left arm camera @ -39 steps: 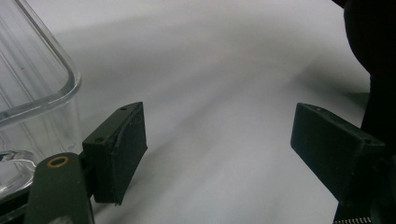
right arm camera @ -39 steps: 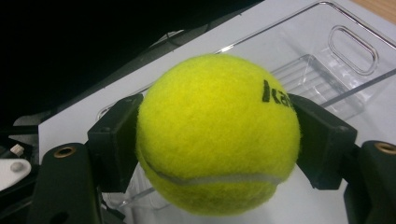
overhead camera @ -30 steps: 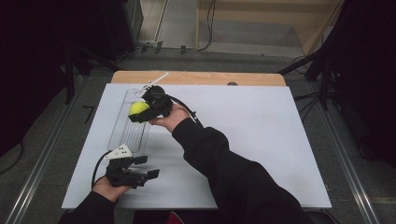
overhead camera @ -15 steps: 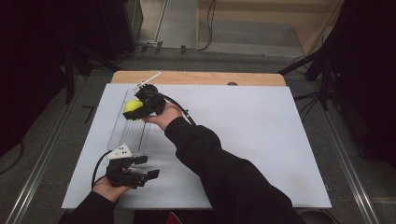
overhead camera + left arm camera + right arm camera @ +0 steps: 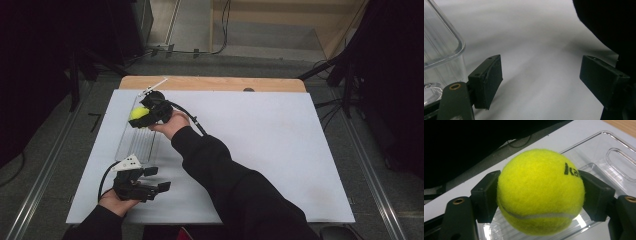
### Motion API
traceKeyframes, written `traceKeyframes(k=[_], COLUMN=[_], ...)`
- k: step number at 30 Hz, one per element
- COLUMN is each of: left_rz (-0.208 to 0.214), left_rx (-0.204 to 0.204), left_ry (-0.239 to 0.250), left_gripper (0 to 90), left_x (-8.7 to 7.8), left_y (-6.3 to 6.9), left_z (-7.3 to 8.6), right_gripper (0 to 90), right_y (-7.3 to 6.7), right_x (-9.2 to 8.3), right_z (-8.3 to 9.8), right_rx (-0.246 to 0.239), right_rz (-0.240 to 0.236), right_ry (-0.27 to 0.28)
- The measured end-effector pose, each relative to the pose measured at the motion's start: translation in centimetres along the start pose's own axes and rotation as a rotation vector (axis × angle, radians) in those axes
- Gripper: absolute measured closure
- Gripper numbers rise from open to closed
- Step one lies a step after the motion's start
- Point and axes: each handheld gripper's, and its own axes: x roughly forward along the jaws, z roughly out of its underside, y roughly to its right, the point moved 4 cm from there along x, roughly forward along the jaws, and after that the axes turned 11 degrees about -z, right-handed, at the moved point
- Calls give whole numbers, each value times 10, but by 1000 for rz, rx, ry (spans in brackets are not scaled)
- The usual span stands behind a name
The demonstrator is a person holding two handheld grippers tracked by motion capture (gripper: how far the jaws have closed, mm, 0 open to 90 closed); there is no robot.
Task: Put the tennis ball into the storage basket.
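ball [image 5: 540, 191]: bright yellow, grey seam, black lettering
tray [image 5: 604, 157]: clear, ribbed
grippers [image 5: 141, 183]: black
sleeve [image 5: 235, 185]: black
table [image 5: 280, 130]: white top, wood far edge

we see the left gripper [image 5: 540, 75] with its two black jaws spread wide over the white tabletop [image 5: 534, 37], nothing between them. a clear plastic tray [image 5: 441, 47] shows its rounded corner just beside one jaw. a dark sleeve [image 5: 609, 22] covers the upper right corner.
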Motion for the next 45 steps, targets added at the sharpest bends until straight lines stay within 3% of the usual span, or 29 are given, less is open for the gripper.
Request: traceKeyframes(k=[7,19,24,28,36,45], left_rz=[2,3,4,0,-1,-6], left_rx=[-3,-3,-3,-7,-5,-8], left_ry=[2,4,4,3,6,1], left_gripper=[189,189,189,189,189,189], left_x=[0,0,0,0,0,1], left_y=[0,0,0,0,0,-1], left_z=[0,0,0,0,0,-1], right_gripper=[233,224,203,203,188,191], right_y=[5,5,5,3,0,2], right_x=[7,20,23,16,-3,-30], right_z=[6,14,14,9,10,22], right_rx=[30,38,38,33,19,40], right_rz=[-2,-12,-17,-31,-35,-41], right_ry=[-28,-72,-63,-21,-14,-15])
